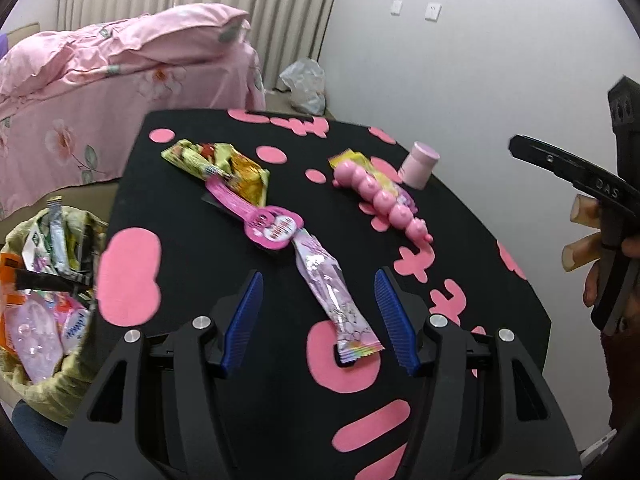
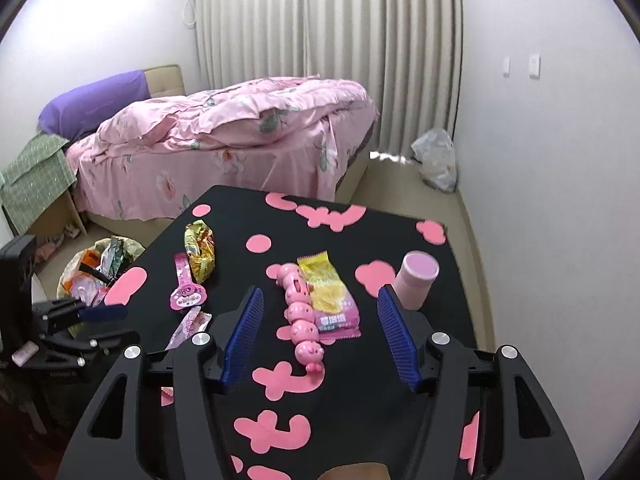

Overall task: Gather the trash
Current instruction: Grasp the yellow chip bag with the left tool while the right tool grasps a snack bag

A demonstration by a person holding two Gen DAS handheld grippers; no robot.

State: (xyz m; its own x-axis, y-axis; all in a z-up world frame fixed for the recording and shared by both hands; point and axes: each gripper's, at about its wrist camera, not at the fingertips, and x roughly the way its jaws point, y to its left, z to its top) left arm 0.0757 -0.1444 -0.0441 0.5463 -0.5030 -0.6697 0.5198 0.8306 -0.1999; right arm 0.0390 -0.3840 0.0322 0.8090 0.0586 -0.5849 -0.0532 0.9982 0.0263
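So we're over a black table [image 2: 360,216] covered in pink blob shapes, in a bedroom with white walls [image 2: 560,160] and long pale pleated curtains [image 2: 340,40]. Behind the table there's a bed [image 2: 240,132] with a rumpled pink floral duvet and a purple pillow [image 2: 92,100] at the head end. A crumpled clear plastic bag [image 2: 438,164] sits on the floor in the corner by the curtains.

Trash on the table: a long pale-pink wrapper [image 1: 336,300] lies right between the fingers of our left gripper [image 1: 318,316], whose jaws are apart and not touching it. Further back on the left side sits a yellow-green crinkly packet [image 1: 224,164], with a pink card-backed strip [image 1: 256,216] lying partly over it. On the right side a pink caterpillar toy [image 2: 300,312] lies against a yellow-and-pink snack packet [image 2: 328,296]. Our right gripper [image 2: 320,328] hovers wide open over that pair with nothing pinched. A pink cylindrical cup [image 2: 416,280] stands just beside its right finger, near the table edge.

Off the table's left edge, on the floor, there's a bag-lined bin [image 1: 44,280] already stuffed with wrappers.
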